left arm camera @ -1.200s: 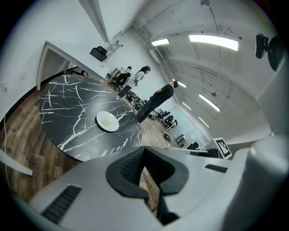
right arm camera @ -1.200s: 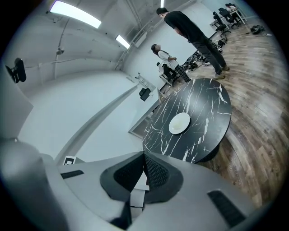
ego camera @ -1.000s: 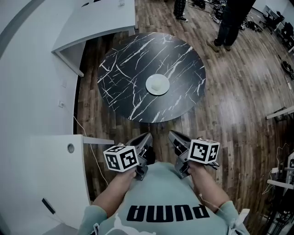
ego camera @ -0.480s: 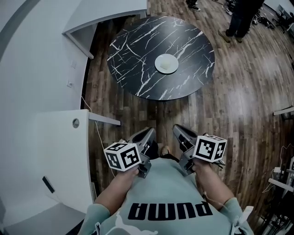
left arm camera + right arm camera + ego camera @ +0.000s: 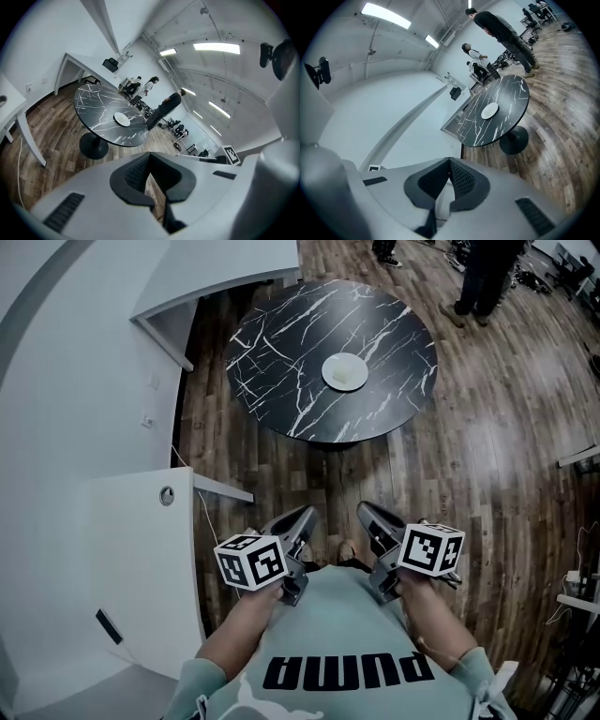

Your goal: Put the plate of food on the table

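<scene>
The white round plate (image 5: 344, 371) sits mid-way across the round black marble bench (image 5: 272, 343). My left tongs (image 5: 302, 519) and right tongs (image 5: 367, 514) are clenched and empty. I judge the placing done, with nothing left to grasp.

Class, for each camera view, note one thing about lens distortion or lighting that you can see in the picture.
Head view: the wide-angle lens bows the floor planks toward the edges. Left gripper view: a round fisheye frame with black corners, and the ceiling light strips glare white. Right gripper view: the same black corners, and the round table is stretched into an oval.
</scene>
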Demonstrator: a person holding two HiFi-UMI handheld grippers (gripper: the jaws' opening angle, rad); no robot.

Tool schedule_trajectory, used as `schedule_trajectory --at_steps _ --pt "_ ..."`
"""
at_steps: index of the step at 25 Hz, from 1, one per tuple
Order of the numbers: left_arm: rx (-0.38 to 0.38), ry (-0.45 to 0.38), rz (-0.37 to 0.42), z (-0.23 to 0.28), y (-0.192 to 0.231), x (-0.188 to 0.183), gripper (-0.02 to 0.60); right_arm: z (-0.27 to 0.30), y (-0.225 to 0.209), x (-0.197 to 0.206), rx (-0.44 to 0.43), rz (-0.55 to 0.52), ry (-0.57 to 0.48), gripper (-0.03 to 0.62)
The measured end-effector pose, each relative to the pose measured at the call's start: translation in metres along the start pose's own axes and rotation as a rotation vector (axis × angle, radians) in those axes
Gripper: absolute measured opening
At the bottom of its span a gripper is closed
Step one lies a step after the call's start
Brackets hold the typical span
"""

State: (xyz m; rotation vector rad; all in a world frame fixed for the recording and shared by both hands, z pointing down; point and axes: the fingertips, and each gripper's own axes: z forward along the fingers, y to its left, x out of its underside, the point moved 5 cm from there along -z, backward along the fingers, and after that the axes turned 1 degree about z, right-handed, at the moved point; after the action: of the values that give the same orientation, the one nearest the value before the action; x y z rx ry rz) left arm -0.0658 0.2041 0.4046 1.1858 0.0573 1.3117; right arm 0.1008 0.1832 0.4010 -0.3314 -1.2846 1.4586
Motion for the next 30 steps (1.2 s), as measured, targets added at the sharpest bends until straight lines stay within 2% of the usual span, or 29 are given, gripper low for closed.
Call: schedule_trajectory --at_steps 11,17,30 --pt "0.032 0.039 -0.032 -0.036 0.036 0.015 0.006 0.014 0.019 0.054 0.028 0.041 0.019 0.009" --pt "0.068 0.061 -0.026 -0.042 0.039 0.02 0.006 0.015 0.023 0.065 0.046 0.04 0.009 0.008" --pt "0.09 0.074 -0.015 -0.047 0.04 0.018 0.006 0.016 0.028 0.072 0.049 0.04 -0.019 0.008"
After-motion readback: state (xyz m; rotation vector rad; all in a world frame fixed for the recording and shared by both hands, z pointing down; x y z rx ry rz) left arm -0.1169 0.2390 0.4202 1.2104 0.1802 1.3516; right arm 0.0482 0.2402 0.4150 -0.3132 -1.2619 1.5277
